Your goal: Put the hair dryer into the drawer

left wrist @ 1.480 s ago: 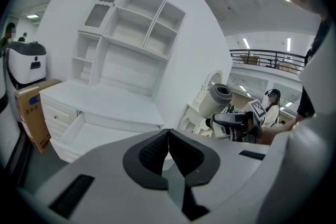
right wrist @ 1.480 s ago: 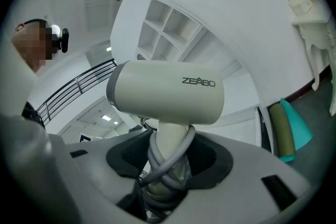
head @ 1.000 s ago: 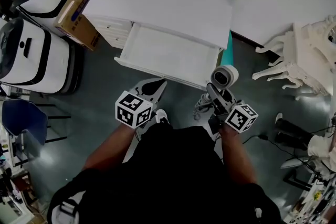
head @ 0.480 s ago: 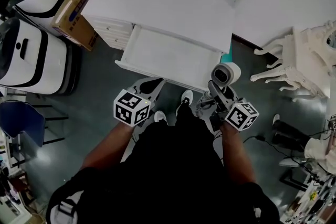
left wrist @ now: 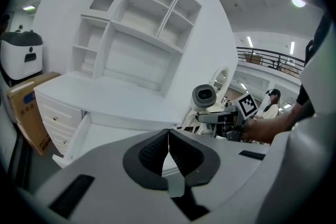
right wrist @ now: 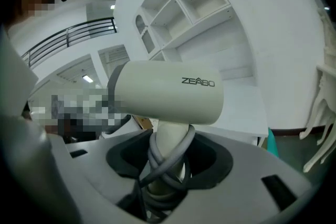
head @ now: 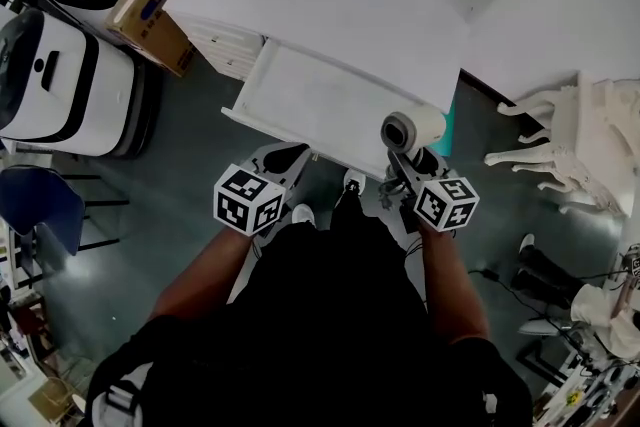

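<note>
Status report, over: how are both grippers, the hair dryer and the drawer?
Left gripper shut, empty. Right gripper shut on hair dryer handle, cord wrapped around it. Drawer open ahead, nothing seen blocking it.

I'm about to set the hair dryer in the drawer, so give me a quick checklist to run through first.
1. Drawer pulled open: ok.
2. Right gripper shut on the hair dryer handle: ok.
3. Cord wound round the handle: ok.
4. Left gripper free, fingers together on nothing: ok.
5. Hair dryer over the drawer's inside: not ok, only at its near right corner in the head view.
</note>
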Available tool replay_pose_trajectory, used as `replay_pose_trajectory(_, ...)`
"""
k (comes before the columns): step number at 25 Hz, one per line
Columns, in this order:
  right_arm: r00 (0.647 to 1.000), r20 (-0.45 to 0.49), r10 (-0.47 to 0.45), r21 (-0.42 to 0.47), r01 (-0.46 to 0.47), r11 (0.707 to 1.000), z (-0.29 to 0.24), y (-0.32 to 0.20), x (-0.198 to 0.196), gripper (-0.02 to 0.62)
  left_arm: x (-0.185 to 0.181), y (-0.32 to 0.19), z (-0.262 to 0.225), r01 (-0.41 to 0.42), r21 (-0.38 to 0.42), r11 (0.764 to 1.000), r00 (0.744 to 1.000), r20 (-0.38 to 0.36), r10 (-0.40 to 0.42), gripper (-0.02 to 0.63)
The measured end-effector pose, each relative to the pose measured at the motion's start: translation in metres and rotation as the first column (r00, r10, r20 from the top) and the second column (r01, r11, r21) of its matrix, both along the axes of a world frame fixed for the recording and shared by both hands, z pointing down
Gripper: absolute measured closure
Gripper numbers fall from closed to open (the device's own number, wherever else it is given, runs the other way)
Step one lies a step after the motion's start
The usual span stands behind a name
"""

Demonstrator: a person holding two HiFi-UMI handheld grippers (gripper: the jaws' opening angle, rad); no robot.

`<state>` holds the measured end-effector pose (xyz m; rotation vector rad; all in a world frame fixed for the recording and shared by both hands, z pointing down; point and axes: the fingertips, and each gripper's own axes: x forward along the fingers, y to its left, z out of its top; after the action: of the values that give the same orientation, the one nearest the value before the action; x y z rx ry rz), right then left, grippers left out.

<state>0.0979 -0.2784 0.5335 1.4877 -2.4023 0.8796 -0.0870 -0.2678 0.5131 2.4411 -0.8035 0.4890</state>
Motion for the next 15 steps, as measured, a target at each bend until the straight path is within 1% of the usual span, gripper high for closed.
replay_pose_trajectory(3, 0.995, -0.084, -0.057, -0.03, 0.055, 0.998, 0.025, -0.02, 0.004, 0.388, 0.011, -0.012, 0.008, 0.003, -0.009, 1.0, 1.0, 0.017, -0.003, 0.595)
replay_pose_trajectory(8, 0.975, -0.165, -0.148, -0.096, 0.133, 0.986, 0.068, -0.05, 0.005, 0.388, 0.024, -0.03, 0.028, 0.019, -0.049, 0.999, 0.999, 0.052, -0.016, 0.595)
replay_pose_trajectory(12, 0.938, -0.257, -0.234, -0.156, 0.199, 0.968, 0.1, -0.073, 0.001, 0.387, 0.03, -0.044, 0.041, 0.037, -0.068, 0.997, 0.996, 0.081, -0.032, 0.595)
replay_pose_trajectory(15, 0.902, -0.299, -0.311, -0.203, 0.258, 0.945, 0.123, -0.084, -0.007, 0.388, 0.035, -0.053, 0.05, 0.053, -0.078, 0.995, 0.993, 0.108, -0.045, 0.595)
